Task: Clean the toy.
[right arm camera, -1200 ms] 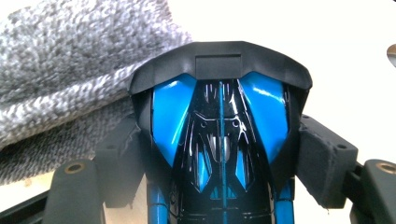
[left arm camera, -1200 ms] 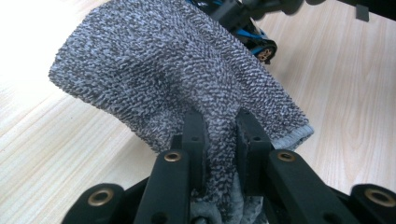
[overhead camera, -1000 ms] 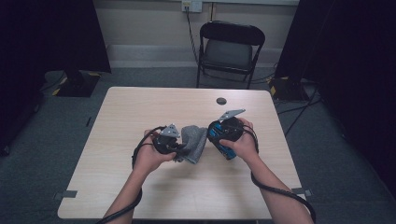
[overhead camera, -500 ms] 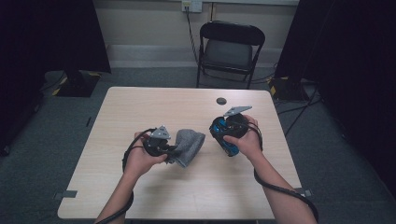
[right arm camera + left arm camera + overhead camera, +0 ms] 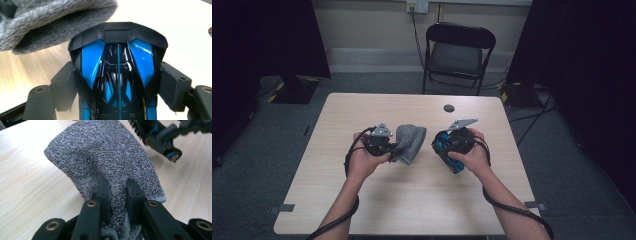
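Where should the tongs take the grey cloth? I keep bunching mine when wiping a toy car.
By a gathered edge, from the side, as the left tongs do: the grey cloth is limp, so pinching the bunch leaves its broad face hanging free toward the blue-and-black toy car.

A grey knitted cloth (image 5: 107,162), bunched and pinched at one end in my left tool (image 5: 117,195), hangs over the desk (image 5: 412,200); beside it, my right tool (image 5: 117,82) clasps a glossy black-and-blue toy car (image 5: 117,65).

Toy car (image 5: 117,75) rear cut off by edge; grey cloth (image 5: 50,22) blurred — close.
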The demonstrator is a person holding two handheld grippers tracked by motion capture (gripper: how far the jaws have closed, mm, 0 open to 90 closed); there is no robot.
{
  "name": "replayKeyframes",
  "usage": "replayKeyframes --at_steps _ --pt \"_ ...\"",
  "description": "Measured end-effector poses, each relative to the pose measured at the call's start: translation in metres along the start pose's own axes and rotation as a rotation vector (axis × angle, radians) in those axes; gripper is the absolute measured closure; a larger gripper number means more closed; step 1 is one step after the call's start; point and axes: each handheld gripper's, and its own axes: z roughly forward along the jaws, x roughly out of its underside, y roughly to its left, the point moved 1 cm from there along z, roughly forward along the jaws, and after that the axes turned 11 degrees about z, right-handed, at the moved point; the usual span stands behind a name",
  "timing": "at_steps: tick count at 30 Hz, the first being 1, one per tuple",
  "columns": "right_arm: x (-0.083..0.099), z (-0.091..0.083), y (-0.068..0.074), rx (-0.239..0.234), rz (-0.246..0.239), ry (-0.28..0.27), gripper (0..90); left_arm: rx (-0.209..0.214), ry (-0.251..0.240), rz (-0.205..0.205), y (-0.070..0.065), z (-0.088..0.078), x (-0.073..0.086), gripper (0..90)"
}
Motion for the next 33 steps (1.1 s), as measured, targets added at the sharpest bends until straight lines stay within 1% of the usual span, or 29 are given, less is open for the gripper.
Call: replayKeyframes --at_steps 1,3,4,6,12,15,18,20,22,24,25,27,28,29,33 --pt "0.001 0.000 0.000 -0.005 0.004 0.003 25.2 -0.004 -0.005 -0.005 0.001 0.001 -0.001 75.7" --pt "0.002 0.000 0.002 -0.007 -0.001 0.004 25.2 -0.022 0.007 0.011 0.003 0.002 -0.005 75.8" --pt "0.003 0.001 0.003 -0.013 -0.004 0.003 25.2 -0.024 0.001 0.003 0.004 0.004 -0.006 75.8" --pt "0.004 0.000 0.004 -0.011 -0.009 0.007 25.2 -0.034 0.000 0.005 0.005 0.005 -0.010 75.8" --pt "0.008 0.003 0.008 -0.031 -0.011 0.007 25.2 -0.038 -0.003 -0.001 0.008 0.010 -0.019 75.8" --pt "0.008 0.004 0.012 -0.044 -0.016 0.008 25.2 -0.037 0.002 0.008 0.009 0.013 -0.023 75.8" --pt "0.008 0.005 0.017 -0.062 -0.024 0.006 25.2 -0.028 -0.005 0.006 0.006 0.016 -0.027 75.7" --pt "0.008 0.006 0.021 -0.072 -0.030 0.004 25.2 -0.019 -0.005 0.012 0.005 0.019 -0.029 75.7" --pt "0.007 0.007 0.026 -0.080 -0.045 0.000 25.2 -0.009 0.004 0.022 0.003 0.022 -0.031 75.7" --pt "0.006 0.007 0.030 -0.088 -0.052 0.002 25.2 -0.005 0.028 0.043 0.001 0.025 -0.032 75.7" --pt "0.005 0.008 0.032 -0.089 -0.057 0.004 25.2 0.001 0.032 0.046 0.000 0.026 -0.032 75.7" --pt "0.005 0.008 0.033 -0.089 -0.061 0.005 25.2 0.021 0.039 0.060 -0.002 0.028 -0.032 75.7" --pt "0.005 0.008 0.034 -0.091 -0.062 0.004 25.2 0.039 0.035 0.064 -0.004 0.029 -0.031 75.7" --pt "0.004 0.009 0.035 -0.090 -0.067 0.008 25.2 0.044 0.030 0.065 -0.004 0.030 -0.030 75.6" --pt "0.004 0.009 0.033 -0.085 -0.067 0.011 25.2 0.060 0.035 0.065 -0.005 0.031 -0.025 75.6"
